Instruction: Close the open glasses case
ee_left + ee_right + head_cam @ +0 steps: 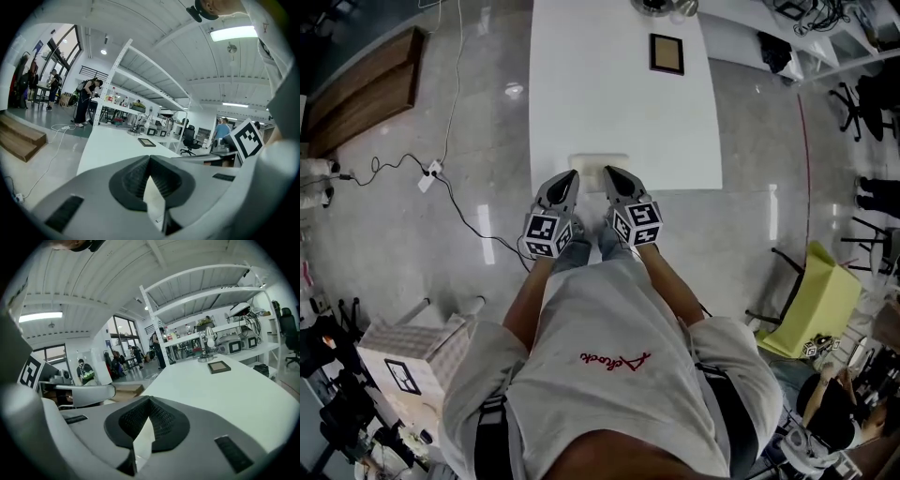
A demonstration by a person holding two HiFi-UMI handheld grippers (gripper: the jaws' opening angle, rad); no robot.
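White table (619,94): glasses case (598,161) just beyond fingers (565,185).

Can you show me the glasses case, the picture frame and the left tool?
glasses case (594,163): head view, its pale top.
picture frame (667,53): head view, its brown middle.
left tool (571,179): head view, its tip.

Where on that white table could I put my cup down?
Most of the white table is bare: the whole stretch between the dark frame at the far end and the pale glasses case at the near edge. It is tight only at the case, where the left tongs and right tongs hang.
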